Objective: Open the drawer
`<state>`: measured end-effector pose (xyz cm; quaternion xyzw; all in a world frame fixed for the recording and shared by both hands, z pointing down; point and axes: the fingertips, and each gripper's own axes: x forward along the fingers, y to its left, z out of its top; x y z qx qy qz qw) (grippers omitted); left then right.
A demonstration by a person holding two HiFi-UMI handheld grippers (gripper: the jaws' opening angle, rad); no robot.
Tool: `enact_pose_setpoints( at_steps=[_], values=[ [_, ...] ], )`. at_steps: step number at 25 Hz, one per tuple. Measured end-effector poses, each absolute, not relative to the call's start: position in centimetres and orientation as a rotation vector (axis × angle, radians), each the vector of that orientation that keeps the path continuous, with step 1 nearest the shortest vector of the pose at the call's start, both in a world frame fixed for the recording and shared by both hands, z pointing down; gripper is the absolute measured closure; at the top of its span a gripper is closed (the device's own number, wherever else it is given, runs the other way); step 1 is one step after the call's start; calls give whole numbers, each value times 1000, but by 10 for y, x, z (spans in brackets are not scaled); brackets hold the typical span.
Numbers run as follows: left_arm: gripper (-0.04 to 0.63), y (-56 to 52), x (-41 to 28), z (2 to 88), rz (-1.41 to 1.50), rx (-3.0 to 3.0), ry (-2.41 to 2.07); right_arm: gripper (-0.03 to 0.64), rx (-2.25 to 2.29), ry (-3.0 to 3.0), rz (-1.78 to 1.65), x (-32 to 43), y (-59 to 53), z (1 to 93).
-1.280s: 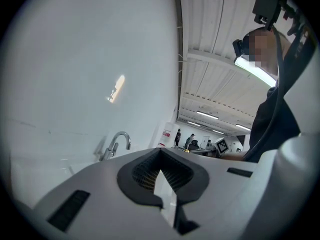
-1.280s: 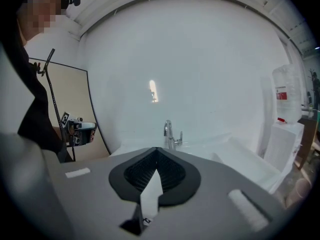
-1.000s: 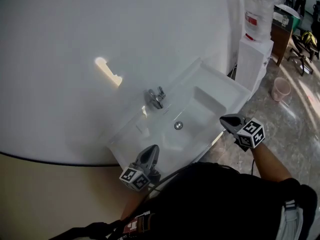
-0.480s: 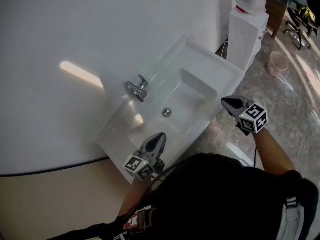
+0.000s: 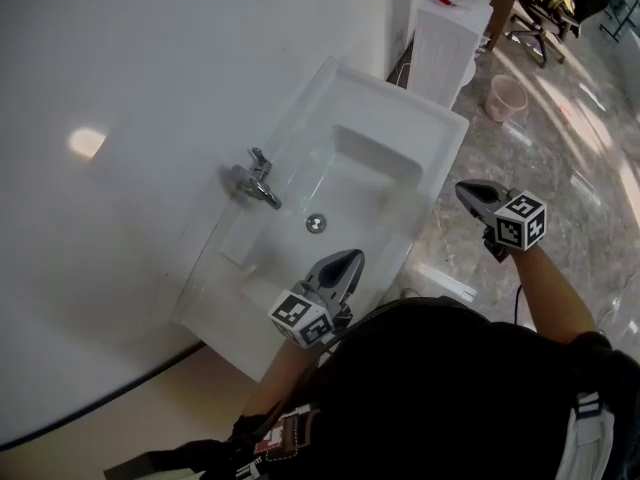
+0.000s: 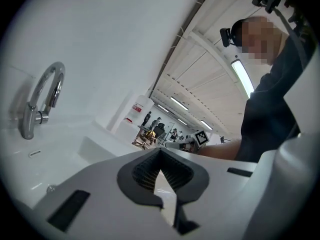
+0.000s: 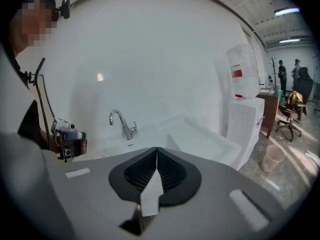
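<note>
While neither gripper touches anything, the white rectangular ceramic sink (image 5: 441, 127) takes up the middle of the head view, set against a plain white wall (image 5: 150, 68). A curved chrome tap (image 5: 254, 181) stands at the basin's back edge and a round metal drain (image 5: 316, 223) sits in its floor. The basin is bare and dry-looking.

The left gripper (image 5: 352, 259) hangs over the sink's front edge, pointing toward the basin. In the left gripper view its ribbed dark pads (image 6: 150, 166) are pressed together at the tip with nothing between them. The right gripper (image 5: 466, 190) hangs over the glossy, grey-beige marbled floor (image 5: 560, 178), to the right of the sink and apart from it. Its pads (image 7: 167, 171) also meet, gripping nothing.

Beyond the sink's far corner stands a white box-shaped water dispenser (image 5: 440, 38) topped with a clear bottle (image 7: 240, 71). A pale pink plastic bucket (image 5: 507, 96) sits on the floor near it. Farther back are a dark office chair (image 7: 290, 116) and people standing.

The drawer cannot be made out in any view: the sink's front below the rim is hidden behind the person's dark clothing (image 5: 450, 388).
</note>
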<state>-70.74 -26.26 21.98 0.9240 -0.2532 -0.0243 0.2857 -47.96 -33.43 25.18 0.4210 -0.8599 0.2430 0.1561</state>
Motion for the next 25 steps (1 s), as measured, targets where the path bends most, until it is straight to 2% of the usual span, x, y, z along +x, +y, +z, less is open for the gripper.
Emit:
enact_pose_setpoints(
  at_steps=[7, 13, 18, 25],
  values=[
    [604, -257, -698, 241, -88, 2467, -513, 614, 1389, -2347, 803, -457, -332, 268],
    [604, -263, -672, 251, -35, 2449, -536, 611, 1487, -2300, 870, -406, -357, 300],
    [604, -271, -608, 263, 15, 2426, -586, 604, 1453, -2308, 887, -349, -377, 348],
    [604, -293, -482, 307, 134, 2392, -616, 595, 1347, -2361, 828, -263, -418, 418]
  ],
)
